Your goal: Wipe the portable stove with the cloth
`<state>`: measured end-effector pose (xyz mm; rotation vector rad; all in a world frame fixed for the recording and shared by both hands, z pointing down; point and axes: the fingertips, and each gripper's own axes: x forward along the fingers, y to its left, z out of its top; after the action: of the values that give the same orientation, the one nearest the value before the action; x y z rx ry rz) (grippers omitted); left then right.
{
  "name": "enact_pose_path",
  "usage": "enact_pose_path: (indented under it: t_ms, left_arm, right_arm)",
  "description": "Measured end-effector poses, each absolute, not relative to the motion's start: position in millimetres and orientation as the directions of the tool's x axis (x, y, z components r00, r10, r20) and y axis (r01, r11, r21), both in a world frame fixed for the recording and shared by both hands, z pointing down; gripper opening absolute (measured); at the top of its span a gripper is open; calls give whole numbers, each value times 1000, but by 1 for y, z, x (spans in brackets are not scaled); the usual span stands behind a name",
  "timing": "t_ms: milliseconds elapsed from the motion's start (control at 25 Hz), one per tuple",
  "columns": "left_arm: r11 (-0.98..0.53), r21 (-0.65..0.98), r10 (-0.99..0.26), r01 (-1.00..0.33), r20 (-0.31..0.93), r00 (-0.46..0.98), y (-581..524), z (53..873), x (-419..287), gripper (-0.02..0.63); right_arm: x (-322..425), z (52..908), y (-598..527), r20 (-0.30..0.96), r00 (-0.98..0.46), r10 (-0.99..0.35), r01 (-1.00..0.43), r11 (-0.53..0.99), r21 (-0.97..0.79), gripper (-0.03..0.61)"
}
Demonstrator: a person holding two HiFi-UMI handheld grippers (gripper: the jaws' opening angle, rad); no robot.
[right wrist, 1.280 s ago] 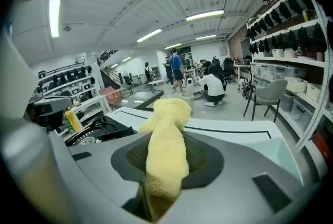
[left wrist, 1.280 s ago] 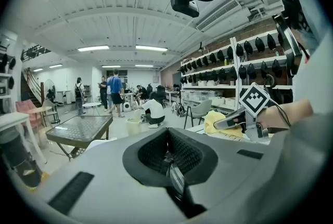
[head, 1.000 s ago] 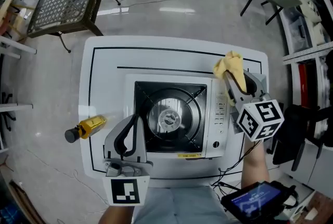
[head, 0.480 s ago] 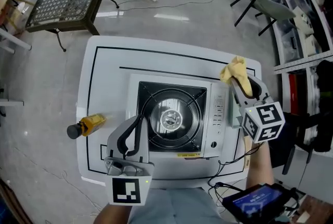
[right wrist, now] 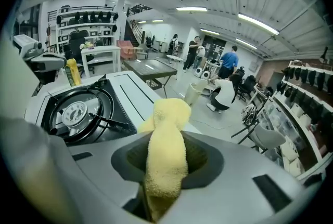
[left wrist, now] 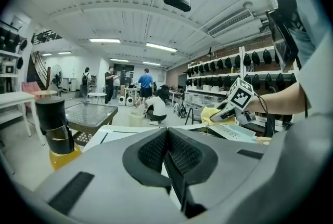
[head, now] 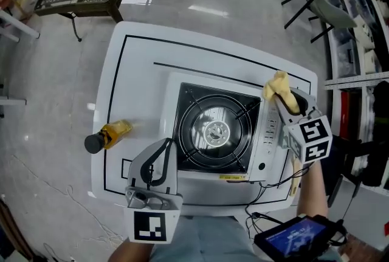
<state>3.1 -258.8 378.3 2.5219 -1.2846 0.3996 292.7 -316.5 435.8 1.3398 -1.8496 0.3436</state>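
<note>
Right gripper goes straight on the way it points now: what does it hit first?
Likely the table just past the stove's far right corner, with the cloth landing first. The cloth hides the exact spot.

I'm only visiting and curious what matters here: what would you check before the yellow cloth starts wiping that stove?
1. Is the cloth gripped by the right tool? Ok, it is clamped between the jaws.
2. Is the cloth touching the stove? Cannot tell; it is at the far right corner.
3. Is the burner free of pots, with no flame? Ok.
4. Is the left tool empty, jaws together? Ok.
5. Is the bottle apart from the stove? Ok, it is at the table's left edge.
</note>
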Motion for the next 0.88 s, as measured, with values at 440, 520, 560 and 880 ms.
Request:
enact_pose_path:
  t_ms: [440,520,560,880]
  left_arm:
    - [-544,138,-751,-828,358,554,-257,380,-22,18]
    - [-542,136,-753,-829,359,551,-256,381,-26,18]
    - [-544,132,-753,-828,359,552,-255,382,-28,18]
    - [-513,148,-772,-845,352,530,-256,380,-42,18]
  right_arm:
    - [238,435,-341,762,-198,-616,-822,528,213,137]
    - [230,437,-342,772,-204,-602,-808,549,214,137]
    - [226,437,-343,775,-207,-597,-801,559,216,137]
    - [197,434,-355,781,-244,-575,-766,608,209,137]
